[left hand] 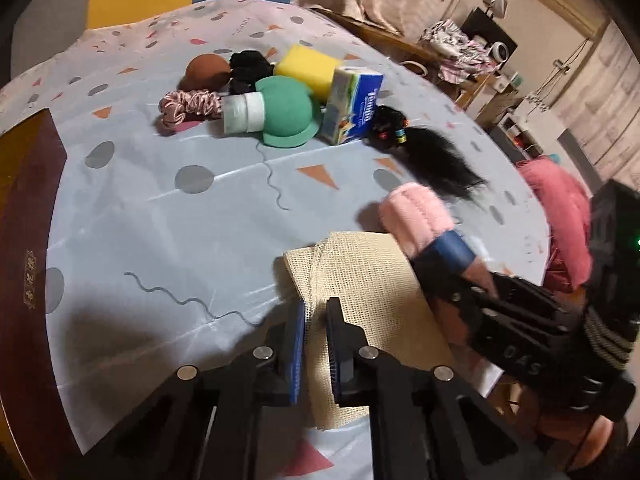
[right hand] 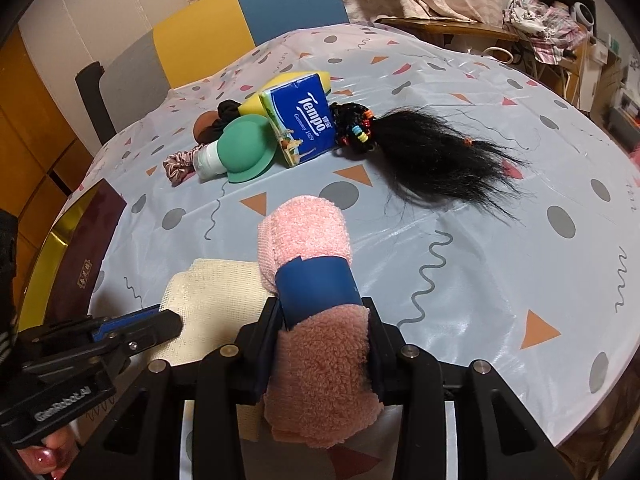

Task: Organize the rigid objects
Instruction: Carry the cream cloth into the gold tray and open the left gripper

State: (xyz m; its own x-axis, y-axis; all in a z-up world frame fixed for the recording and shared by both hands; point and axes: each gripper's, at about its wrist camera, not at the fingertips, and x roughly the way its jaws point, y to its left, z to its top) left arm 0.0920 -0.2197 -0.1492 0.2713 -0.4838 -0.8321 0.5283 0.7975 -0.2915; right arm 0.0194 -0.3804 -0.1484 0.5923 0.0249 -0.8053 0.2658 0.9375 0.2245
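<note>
The right hand-held gripper (right hand: 323,344) is clamped on a rolled pink towel (right hand: 316,280) bound with a blue band (right hand: 318,284); the roll sticks forward from between the jaws, low over the worktop (right hand: 480,240) with its patterned cloth. Just left of it lies a folded cream mesh cloth (left hand: 360,280). The left hand-held gripper (left hand: 316,344) has its blue-padded jaws nearly closed at this cloth's near edge; a strip of mesh lies in the narrow gap, but whether the pads pinch it I cannot tell.

Further back sits a cluster: a Tempo tissue pack (right hand: 300,120), a green hat-shaped object (right hand: 244,148), a white roll (right hand: 208,160), a pink scrunchie (left hand: 188,104), a yellow sponge (left hand: 308,68), a brown ball (left hand: 208,70), a black scrunchie (left hand: 250,68) and a black hairpiece (right hand: 432,152) with coloured beads.
</note>
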